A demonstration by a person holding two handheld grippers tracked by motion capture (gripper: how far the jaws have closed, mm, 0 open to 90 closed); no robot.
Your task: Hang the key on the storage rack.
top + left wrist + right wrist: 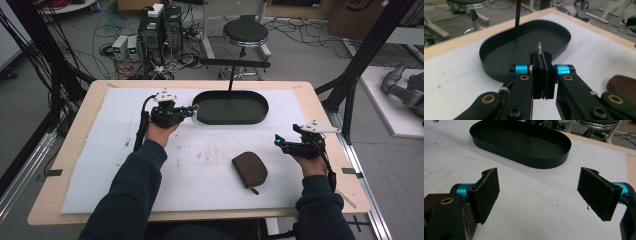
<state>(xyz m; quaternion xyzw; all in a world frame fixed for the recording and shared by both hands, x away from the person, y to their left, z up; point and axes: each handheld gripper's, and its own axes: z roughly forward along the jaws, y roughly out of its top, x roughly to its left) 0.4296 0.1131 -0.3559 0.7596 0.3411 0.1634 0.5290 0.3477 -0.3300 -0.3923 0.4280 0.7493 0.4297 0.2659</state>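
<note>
While your left gripper (pixel 192 111) hovers just off the near-left end of the black oval metal tray (pixel 260 113), its jaws are pressed together on a small, thin, shiny object (pixel 539 46) whose tip pokes out above the pads; I cannot tell what it is, only that it looks slim and glinting, like metal or glass. Judge it as light, stiff and slippery: a thing this narrow can pivot or slide out between flat pads, so keep the squeeze steady and avoid jolts. You hold it low on its body, which seems the sensible place, since the exposed tip looks delicate.

Your right gripper (pixel 277 141) sits near the right edge of the white foam mat (pixel 120 165) with its jaws spread wide and nothing between them. Just beside it, toward the front edge of the table (pixel 65 155), lies the brown soft zip pouch (pixel 249 169). That pouch will likely give under pressure, so grasp it across its narrow width rather than by the small zipper pull.
</note>
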